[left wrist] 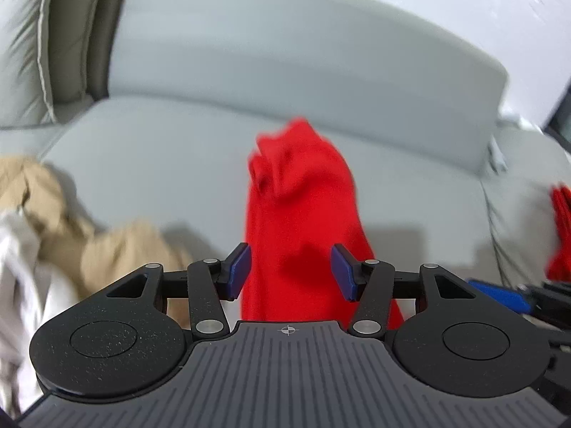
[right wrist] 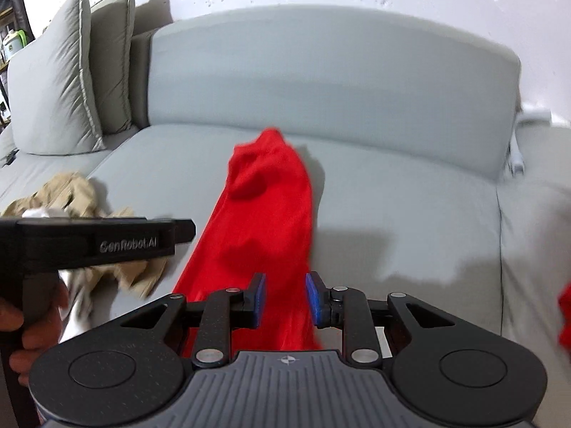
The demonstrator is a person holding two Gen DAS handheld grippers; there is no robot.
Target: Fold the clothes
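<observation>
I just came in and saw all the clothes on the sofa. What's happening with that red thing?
A person is folding clothes with a gripper in each hand. A long red garment lies stretched out on the grey sofa. The left gripper and the right gripper both hang above its near end with jaws open, gripping nothing. A crumpled tan garment and something white wait in a heap to the left.

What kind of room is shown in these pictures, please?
Probably a home living room: a grey sofa with loose cushions against a white wall, and unfolded clothes, a red garment and beige clothing, on the seat.
</observation>
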